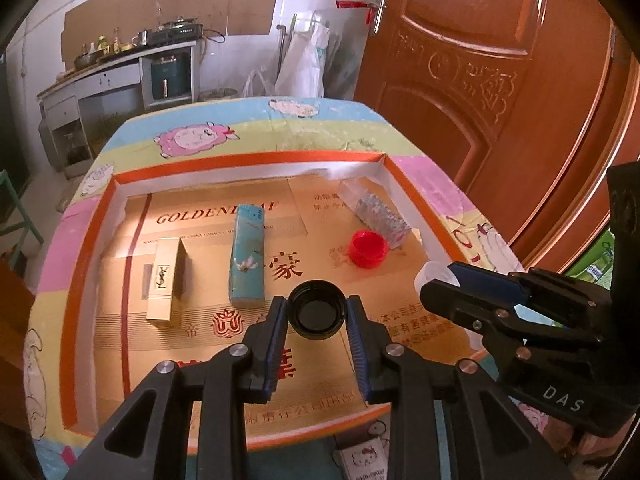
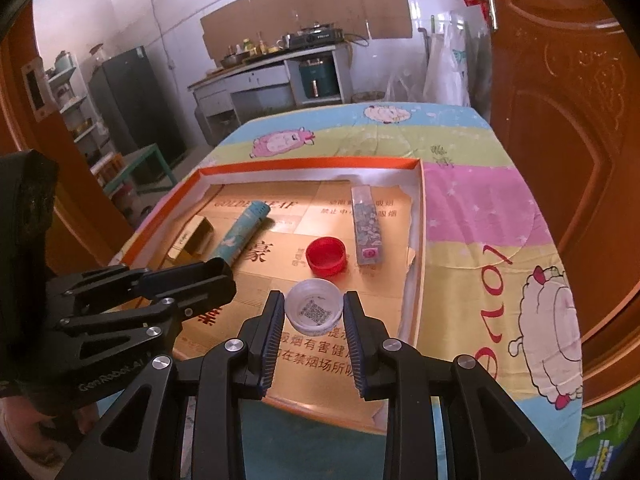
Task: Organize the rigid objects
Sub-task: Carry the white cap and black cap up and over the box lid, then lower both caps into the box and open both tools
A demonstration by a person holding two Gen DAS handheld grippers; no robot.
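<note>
Each pair of tongs holds a bottle cap over the near end of the tray (image 1: 100,208), which sits on the worktop (image 1: 248,128). In the left wrist view the left tongs (image 1: 317,312) are clamped on the black cap (image 1: 316,314), centre frame, open side up, pads touching its rim on both sides. In the right wrist view the right tongs (image 2: 314,314) are clamped on the white cap (image 2: 315,312), lower centre, also open side up. Whether either cap rests on the tray floor or hangs just above it cannot be told. The coming move probably turns on the red cap (image 2: 326,256), which lies just beyond the white cap, straight ahead of the right tongs and up and right of the left pair, so the right hand is nearer. Caps have no long axis; the boxes do, all running roughly away from the cameras. Count: three caps (black, white, red) and three boxes, namely the gold box (image 1: 164,284), the teal box (image 1: 248,256) and the clear box (image 2: 366,220) at the tray's right side.
</note>
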